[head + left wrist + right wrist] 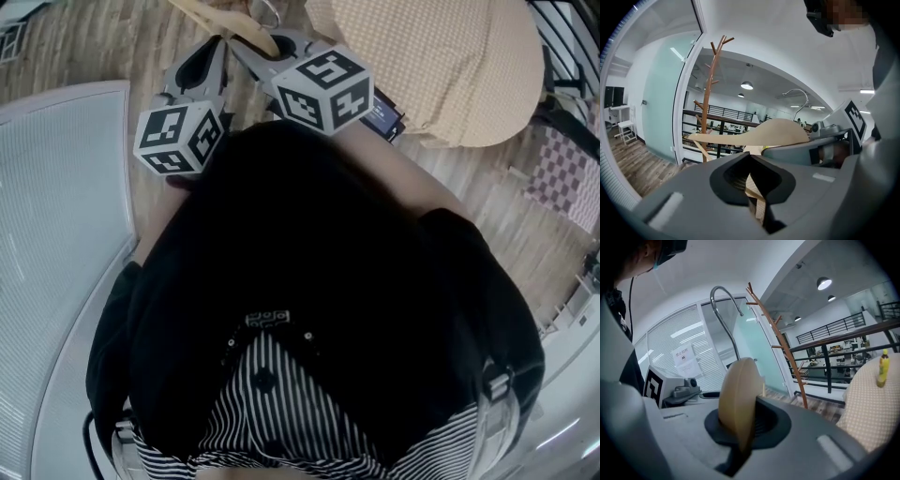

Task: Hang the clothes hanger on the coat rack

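A wooden clothes hanger point(737, 399) with a curved metal hook point(723, 305) is held up between both grippers. My right gripper point(739, 439) is shut on the hanger's thick wooden body. My left gripper point(757, 202) is shut on a thin beige strip point(754, 190) below the hanger's arm point(759, 133). In the head view both grippers, the left point(214, 52) and the right point(270, 45), sit side by side under the hanger point(230, 23). The brown branched coat rack point(710, 89) stands ahead by a glass wall, apart from the hook; it also shows in the right gripper view point(780, 345).
A beige checked cloth point(441, 66) lies to the right, with a yellow bottle point(882, 366) beyond it. A black railing point(717, 115) runs behind the rack. A frosted glass partition point(663, 98) stands at the left. The floor point(633, 164) is wood planks.
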`<action>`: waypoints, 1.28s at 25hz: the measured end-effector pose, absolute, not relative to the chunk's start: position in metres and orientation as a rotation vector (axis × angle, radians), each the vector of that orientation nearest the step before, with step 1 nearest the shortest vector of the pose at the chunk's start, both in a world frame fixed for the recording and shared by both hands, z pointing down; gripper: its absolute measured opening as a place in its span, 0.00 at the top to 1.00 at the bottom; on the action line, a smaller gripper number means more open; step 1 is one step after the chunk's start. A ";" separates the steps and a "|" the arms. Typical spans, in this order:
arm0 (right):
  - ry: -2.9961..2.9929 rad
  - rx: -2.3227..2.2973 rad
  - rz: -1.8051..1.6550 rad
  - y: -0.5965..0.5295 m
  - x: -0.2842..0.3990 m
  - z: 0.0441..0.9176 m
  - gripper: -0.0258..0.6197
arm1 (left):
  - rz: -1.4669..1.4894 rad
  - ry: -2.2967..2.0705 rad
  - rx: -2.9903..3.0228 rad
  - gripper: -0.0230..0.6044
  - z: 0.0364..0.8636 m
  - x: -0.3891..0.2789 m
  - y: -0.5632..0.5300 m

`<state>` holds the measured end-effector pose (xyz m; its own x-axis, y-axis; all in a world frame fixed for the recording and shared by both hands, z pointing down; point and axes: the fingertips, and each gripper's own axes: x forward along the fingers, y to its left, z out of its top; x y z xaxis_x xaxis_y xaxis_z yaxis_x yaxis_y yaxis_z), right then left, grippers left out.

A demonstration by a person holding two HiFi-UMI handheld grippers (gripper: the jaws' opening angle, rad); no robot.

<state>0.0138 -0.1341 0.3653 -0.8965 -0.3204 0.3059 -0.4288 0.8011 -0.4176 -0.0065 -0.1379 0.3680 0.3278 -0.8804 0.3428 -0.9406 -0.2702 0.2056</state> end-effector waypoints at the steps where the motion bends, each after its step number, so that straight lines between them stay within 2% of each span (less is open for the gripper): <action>1: -2.771 0.590 0.718 -0.139 0.017 0.365 0.96 | 0.230 -1.615 2.233 0.97 0.368 -0.004 -0.142; 9: -2.778 0.571 0.721 -0.164 0.022 0.370 0.96 | 0.224 -1.634 2.214 0.97 0.374 0.001 -0.167; 19: -2.782 0.479 0.676 -0.189 -0.027 0.375 0.96 | 0.186 -1.695 2.149 0.97 0.381 -0.052 -0.196; 32: -2.741 0.535 0.704 -0.289 -0.083 0.382 0.96 | 0.212 -1.642 2.190 0.97 0.382 -0.107 -0.297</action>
<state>-0.0835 -0.2894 0.3823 -0.8980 -0.2846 0.3354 -0.4110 0.8147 -0.4092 -0.1070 -0.2965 0.3824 0.3010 -0.8873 0.3495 -0.9470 -0.2350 0.2190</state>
